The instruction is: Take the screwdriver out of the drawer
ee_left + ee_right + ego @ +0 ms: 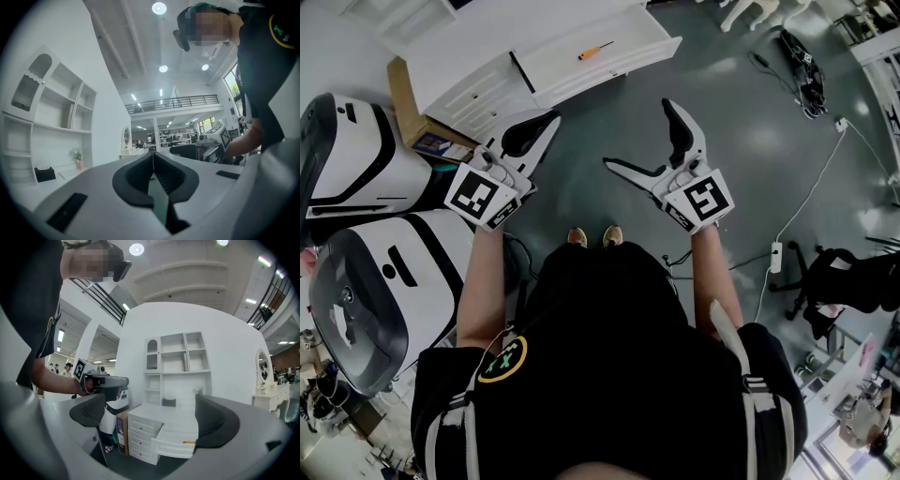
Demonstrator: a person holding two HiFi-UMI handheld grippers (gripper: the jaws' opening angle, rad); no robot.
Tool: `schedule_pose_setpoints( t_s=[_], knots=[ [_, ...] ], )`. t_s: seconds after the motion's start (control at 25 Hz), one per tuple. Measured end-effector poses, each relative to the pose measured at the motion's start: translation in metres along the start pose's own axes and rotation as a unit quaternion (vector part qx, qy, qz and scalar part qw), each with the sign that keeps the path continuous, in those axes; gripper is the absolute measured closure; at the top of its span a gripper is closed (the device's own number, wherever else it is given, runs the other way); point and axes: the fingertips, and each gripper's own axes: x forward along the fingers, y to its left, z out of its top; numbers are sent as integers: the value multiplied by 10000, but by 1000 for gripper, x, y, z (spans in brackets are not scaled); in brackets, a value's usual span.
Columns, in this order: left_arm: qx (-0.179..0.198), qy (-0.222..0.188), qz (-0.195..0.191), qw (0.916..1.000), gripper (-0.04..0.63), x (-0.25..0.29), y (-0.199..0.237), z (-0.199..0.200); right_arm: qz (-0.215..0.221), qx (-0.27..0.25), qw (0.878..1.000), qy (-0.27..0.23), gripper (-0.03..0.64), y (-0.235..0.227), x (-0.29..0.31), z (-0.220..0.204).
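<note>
Fingers: right gripper [637, 132] wide apart, empty; left gripper [553, 119] closed, empty; orange-handled screwdriver [594, 51] in white drawer [558, 66].

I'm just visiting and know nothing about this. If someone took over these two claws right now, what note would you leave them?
Left claw: shut, empty.
Right claw: wide open, empty, facing the white cabinet.
Screwdriver: lying in the open drawer, untouched.
Done: the drawer is already pulled out.
Left: probably reach in with the right claw, close on the screwdriver and lift it out.
</note>
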Motion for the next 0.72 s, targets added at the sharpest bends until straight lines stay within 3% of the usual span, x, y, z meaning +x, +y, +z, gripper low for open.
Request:
schedule_pose_setpoints(
  t_s=[0.72],
  knots=[
    [67,91,17,9999,574,48,-31,-5,82,-54,9999,-70,25,-44,-40,-7]
  ],
)
